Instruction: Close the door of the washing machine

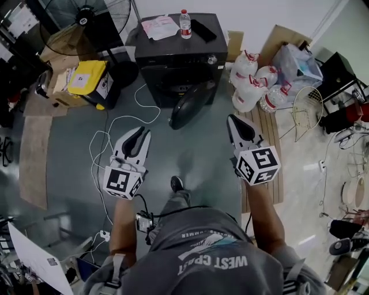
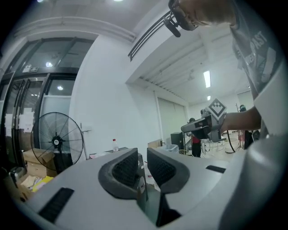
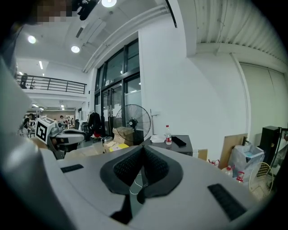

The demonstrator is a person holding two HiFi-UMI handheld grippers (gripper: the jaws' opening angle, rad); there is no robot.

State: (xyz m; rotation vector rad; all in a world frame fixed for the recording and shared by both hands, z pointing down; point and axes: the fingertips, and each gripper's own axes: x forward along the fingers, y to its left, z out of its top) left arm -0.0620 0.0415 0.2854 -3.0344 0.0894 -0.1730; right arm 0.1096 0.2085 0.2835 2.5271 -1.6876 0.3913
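The black washing machine stands at the far side of the floor, with a bottle and papers on its lid. Its round dark door hangs open, swung out toward me. My left gripper is shut and empty, held in the air short of the door and to its left. To the door's right, my right gripper is likewise shut on nothing. In the left gripper view the jaws point past the machine's lid. The right gripper looks toward the machine.
Several large water jugs stand right of the machine beside a wooden board. A standing fan, a yellow box and cardboard lie at the left. White cables snake over the floor. My shoe is below the door.
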